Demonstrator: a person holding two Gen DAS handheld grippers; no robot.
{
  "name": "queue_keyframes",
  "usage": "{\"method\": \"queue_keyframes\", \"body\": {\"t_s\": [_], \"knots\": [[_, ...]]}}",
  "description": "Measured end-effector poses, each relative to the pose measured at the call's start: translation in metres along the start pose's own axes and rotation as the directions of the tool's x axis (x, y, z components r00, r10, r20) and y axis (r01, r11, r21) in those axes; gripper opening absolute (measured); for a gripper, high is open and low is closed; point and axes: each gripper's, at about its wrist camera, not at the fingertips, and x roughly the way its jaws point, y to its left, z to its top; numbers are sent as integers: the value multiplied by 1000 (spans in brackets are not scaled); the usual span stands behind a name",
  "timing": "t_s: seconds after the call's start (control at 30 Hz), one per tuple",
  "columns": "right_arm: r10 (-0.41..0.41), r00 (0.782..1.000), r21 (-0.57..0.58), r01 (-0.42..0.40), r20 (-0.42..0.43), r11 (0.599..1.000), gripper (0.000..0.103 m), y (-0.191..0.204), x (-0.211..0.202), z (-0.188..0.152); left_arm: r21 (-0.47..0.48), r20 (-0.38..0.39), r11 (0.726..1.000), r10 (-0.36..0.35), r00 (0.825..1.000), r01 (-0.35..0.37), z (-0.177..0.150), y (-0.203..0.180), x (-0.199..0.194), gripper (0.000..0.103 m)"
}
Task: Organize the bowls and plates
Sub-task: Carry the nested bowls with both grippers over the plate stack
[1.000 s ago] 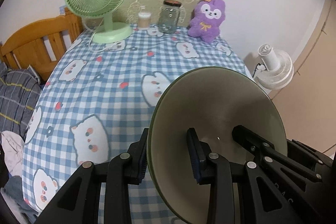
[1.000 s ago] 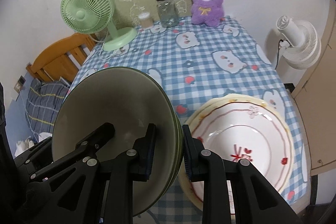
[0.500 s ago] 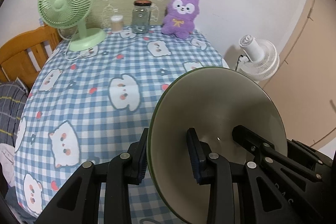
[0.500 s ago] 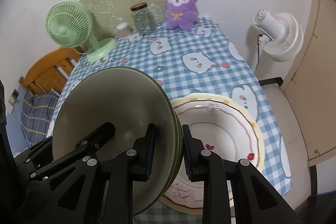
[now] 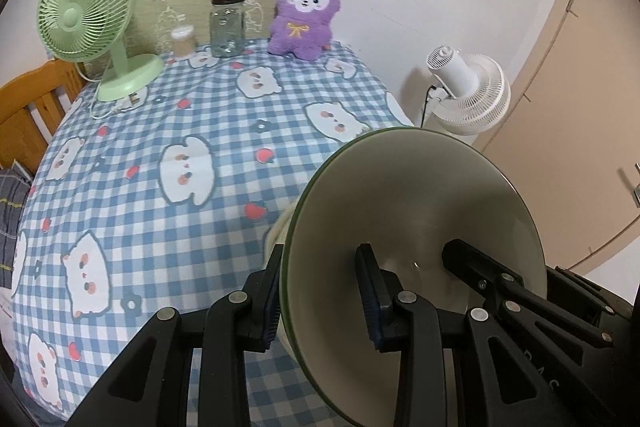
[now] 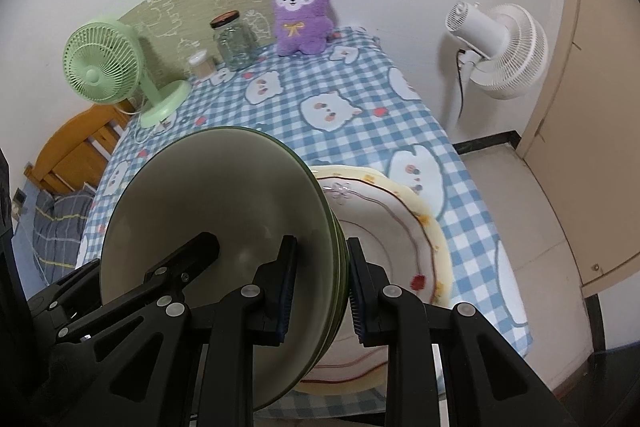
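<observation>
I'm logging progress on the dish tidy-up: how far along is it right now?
Done: the floral plates lie together at the near right of the table. In hand: the left gripper and right gripper both clamp the rim of the green bowls, apparently several nested, held above the table. Left: setting the bowls down, perhaps on the plates.
</observation>
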Motion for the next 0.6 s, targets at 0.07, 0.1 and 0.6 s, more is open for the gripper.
{"method": "queue_keyframes", "body": {"t_s": [0.07,0.1,0.6], "knots": [[-7,1000,7,7,-2,1000,27,-6,0,-2,6,-6,1000,-6,1000,6,-1,-5,3,32],[-10,1000,9,10,-4,1000,27,-8,-1,-2,10,-10,1000,-9,1000,9,-2,-8,5,32],[-43,998,55,46,-53,997,27,-37,12,-6,23,-84,999,-40,996,42,-5,-26,33,32]]}}
